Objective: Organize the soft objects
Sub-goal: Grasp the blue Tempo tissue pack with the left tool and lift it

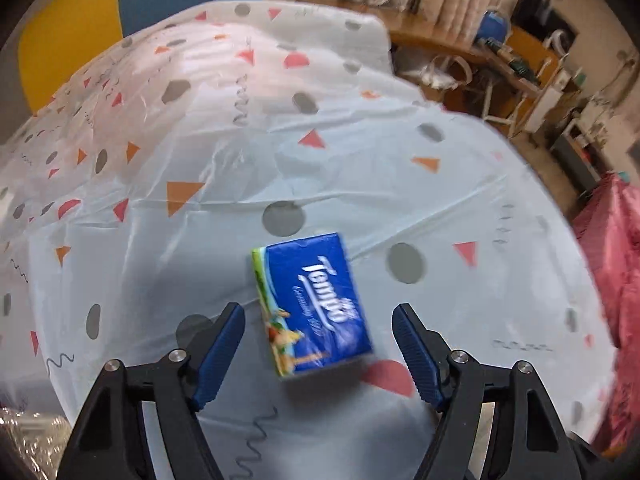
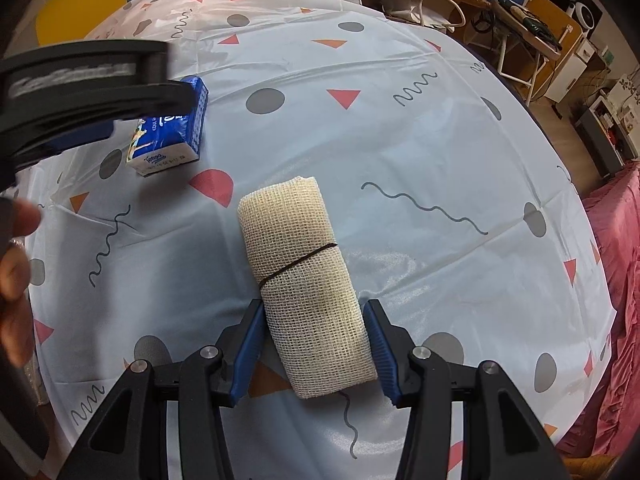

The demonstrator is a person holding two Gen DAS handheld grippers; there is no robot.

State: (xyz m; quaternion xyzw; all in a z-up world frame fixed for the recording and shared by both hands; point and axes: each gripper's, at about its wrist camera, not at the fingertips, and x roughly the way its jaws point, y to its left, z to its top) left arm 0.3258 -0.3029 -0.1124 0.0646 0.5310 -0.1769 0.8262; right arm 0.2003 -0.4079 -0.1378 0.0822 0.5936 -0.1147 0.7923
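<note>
A blue tissue pack (image 1: 312, 304) lies flat on the patterned tablecloth (image 1: 240, 160). My left gripper (image 1: 318, 312) hangs over it, open, its pads on either side of the pack with a clear gap on both. In the right wrist view the same pack (image 2: 172, 136) sits at the upper left, partly under the left gripper's black frame (image 2: 80, 80). A beige mesh cloth roll (image 2: 304, 264), tied with a dark band, lies lengthwise in front of my right gripper (image 2: 313, 306). Its blue pads press on the near end of the roll from both sides.
A pink cloth (image 2: 616, 248) hangs past the table's right edge. A wooden desk (image 1: 460, 44) and a white chair frame (image 2: 516, 52) stand behind the table. Crinkled clear plastic (image 1: 28, 432) lies at the near left. A person's hand (image 2: 16, 264) shows at the left.
</note>
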